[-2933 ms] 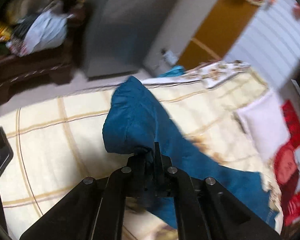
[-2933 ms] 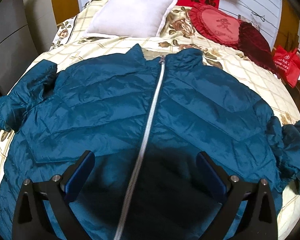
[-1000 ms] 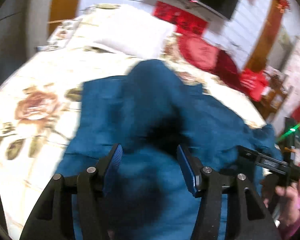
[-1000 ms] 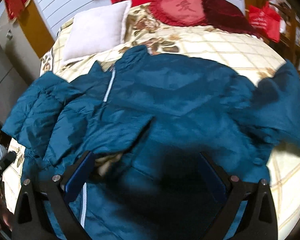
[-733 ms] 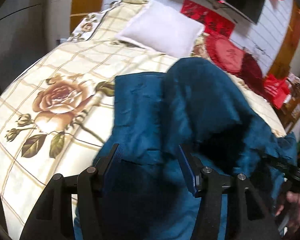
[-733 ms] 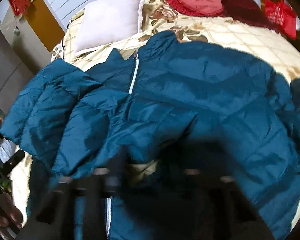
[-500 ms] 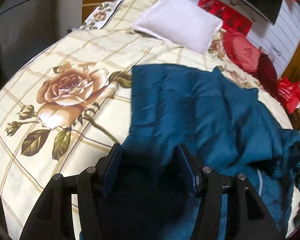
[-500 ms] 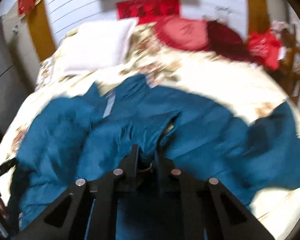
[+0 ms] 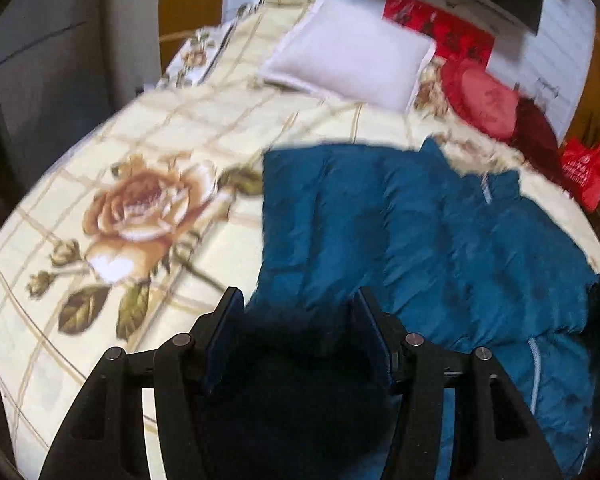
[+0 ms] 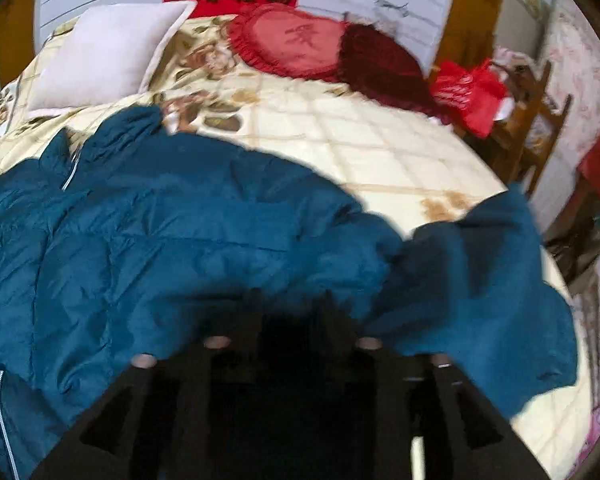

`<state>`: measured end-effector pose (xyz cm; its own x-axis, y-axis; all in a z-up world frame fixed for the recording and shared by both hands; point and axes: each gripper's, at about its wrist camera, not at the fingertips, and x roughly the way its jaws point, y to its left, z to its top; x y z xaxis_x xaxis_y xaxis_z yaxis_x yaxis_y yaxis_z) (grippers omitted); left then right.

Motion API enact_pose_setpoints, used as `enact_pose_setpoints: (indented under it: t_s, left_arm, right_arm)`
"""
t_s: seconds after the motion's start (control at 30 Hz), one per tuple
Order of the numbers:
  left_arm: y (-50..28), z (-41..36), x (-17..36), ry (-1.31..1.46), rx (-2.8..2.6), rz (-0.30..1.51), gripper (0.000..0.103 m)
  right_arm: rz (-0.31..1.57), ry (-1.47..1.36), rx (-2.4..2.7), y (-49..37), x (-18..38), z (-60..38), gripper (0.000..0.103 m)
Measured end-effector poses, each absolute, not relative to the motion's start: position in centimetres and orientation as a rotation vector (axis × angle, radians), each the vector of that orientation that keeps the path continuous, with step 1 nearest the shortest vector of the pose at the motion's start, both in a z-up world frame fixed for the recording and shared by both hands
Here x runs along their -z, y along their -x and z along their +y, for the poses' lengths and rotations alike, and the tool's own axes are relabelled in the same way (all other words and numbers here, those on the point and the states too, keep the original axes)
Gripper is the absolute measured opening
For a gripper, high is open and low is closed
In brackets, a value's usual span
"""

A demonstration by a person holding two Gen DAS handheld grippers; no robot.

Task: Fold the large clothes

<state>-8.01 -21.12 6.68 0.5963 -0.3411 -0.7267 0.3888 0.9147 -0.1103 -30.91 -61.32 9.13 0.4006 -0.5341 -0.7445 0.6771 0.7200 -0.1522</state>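
Note:
A teal puffer jacket [image 9: 420, 220] lies front-up on the flowered bed cover [image 9: 140, 200], its zip showing. Its left sleeve [image 9: 320, 200] is folded across the body. My left gripper [image 9: 298, 308] hovers open over the jacket's near left edge, and its pads press on nothing. In the right wrist view the jacket [image 10: 180, 232] fills the left side and its right sleeve [image 10: 480, 280] sprawls out to the right. My right gripper [image 10: 294, 308] is blurred. Its jaws are opening just above the cloth near the sleeve's root, and nothing is pinched between them.
A white pillow [image 9: 352, 64] and a red cushion [image 10: 292, 40] lie at the head of the bed, a dark red cushion [image 10: 384, 64] beside them. A red bag [image 10: 472, 96] and a wooden chair [image 10: 532, 120] stand off the right side. A grey cabinet [image 9: 40, 60] stands left.
The left gripper let go of the sleeve, which now lies folded across the jacket. The right gripper shut on jacket cloth half a second ago, then parted its fingers and swung right toward the other sleeve.

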Motion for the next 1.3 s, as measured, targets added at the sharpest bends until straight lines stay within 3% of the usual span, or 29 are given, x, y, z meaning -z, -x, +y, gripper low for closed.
enact_pose_setpoints:
  t_s: [0.1, 0.27, 0.67, 0.97, 1.3]
  left_arm:
    - [8.1, -22.1, -7.7, -0.080, 0.428, 0.782, 0.068]
    - [7.6, -24.0, -8.0, -0.086, 0.446, 0.765, 0.068]
    - [4.1, -26.3, -4.5, -0.106, 0.409, 0.801, 0.068]
    - [3.8, -26.5, -3.2, -0.101, 0.410, 0.810, 0.071]
    - [3.3, -26.4, -2.8, -0.099, 0.410, 0.837, 0.072]
  right_arm:
    - [0.811, -0.228, 0.676, 31.4, -11.6, -60.1, 0.059]
    - [0.810, -0.272, 0.442, 28.9, -12.4, -56.2, 0.061]
    - [0.859, -0.096, 0.268, 19.5, -7.8, -47.9, 0.062]
    - [0.860, -0.144, 0.316, 20.6, -4.4, -50.0, 0.068]
    - [0.866, -0.177, 0.365, 24.6, -7.1, -51.0, 0.069]
